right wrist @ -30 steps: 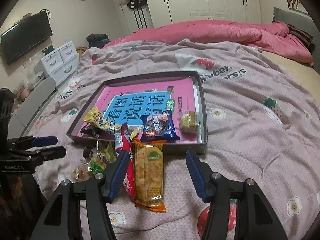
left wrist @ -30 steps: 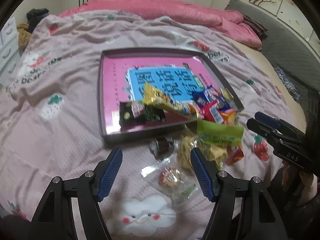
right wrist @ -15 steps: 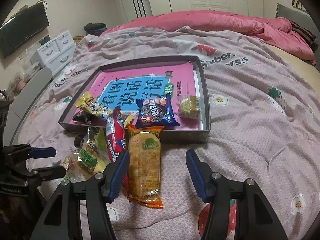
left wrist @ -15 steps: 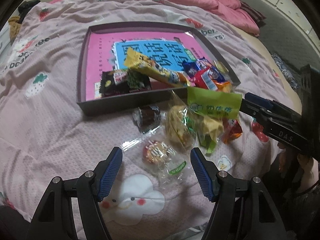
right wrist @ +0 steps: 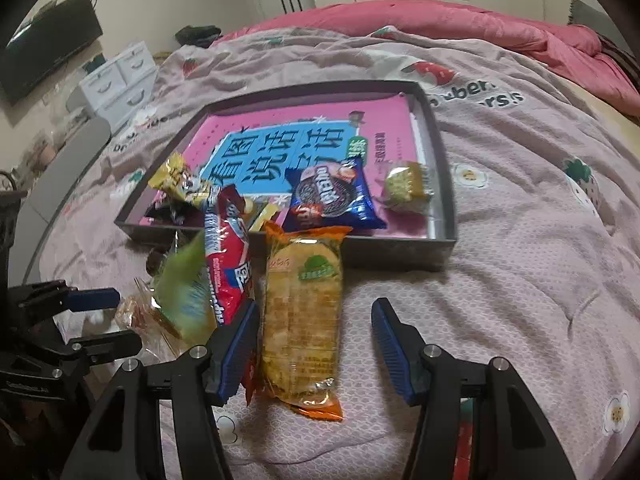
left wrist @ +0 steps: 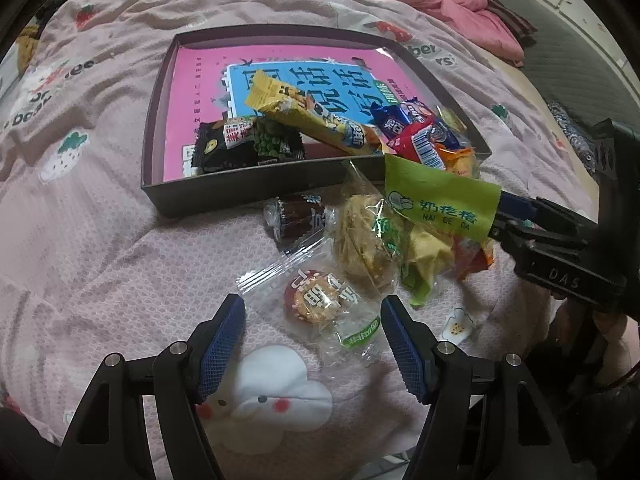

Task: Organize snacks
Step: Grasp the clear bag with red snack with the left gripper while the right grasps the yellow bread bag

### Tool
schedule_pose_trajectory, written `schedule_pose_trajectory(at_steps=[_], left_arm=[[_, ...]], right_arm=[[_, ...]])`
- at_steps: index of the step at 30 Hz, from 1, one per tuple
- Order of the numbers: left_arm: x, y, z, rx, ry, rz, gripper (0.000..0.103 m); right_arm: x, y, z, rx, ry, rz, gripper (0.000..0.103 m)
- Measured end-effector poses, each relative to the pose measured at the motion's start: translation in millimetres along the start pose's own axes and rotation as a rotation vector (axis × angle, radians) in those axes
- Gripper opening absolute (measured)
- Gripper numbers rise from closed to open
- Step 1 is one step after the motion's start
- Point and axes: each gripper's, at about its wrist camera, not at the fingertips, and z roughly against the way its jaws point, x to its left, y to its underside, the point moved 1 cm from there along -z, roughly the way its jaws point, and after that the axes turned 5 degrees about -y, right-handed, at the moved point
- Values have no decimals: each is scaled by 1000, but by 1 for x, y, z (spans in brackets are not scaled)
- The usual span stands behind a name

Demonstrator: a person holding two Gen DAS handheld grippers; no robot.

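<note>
A dark shallow box (left wrist: 208, 196) with a pink book inside lies on the bed and holds several snack packs. It also shows in the right wrist view (right wrist: 400, 250). My left gripper (left wrist: 312, 344) is open just before a clear-wrapped round snack (left wrist: 320, 300); a brown candy (left wrist: 298, 216), a pastry bag (left wrist: 364, 240) and a green pack (left wrist: 440, 200) lie beyond it. My right gripper (right wrist: 314, 344) is open around the near end of an orange cracker pack (right wrist: 302, 312), with a red pack (right wrist: 226, 276) to its left. The right gripper also shows in the left wrist view (left wrist: 516, 216), beside the green pack.
The bed has a pink patterned sheet (right wrist: 520, 260) and a pink duvet (right wrist: 460, 24) at the back. White drawers (right wrist: 120, 80) and a wall TV (right wrist: 48, 44) stand to the left. The left gripper shows at the left edge of the right wrist view (right wrist: 96, 316).
Both grippers have moved forward and down toward the loose snacks in front of the box. The right gripper's fingers now flank the orange cracker pack. Both stay open.
</note>
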Motion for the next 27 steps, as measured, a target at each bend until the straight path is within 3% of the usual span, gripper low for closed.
schedule_pose_trajectory(at_steps=[4, 11, 24, 27], left_arm=[[-1, 0, -3, 7, 1, -3, 72], [-3, -1, -12, 23, 13, 2, 72], [-5, -1, -23, 20, 47, 27, 72], [-6, 0, -23, 11, 36, 22, 63]], right_arm=[[6, 0, -8, 15, -15, 24, 58], [15, 0, -17, 38, 15, 87, 41], [11, -2, -18, 37, 8, 74, 39], [11, -2, -18, 35, 9, 76, 38]])
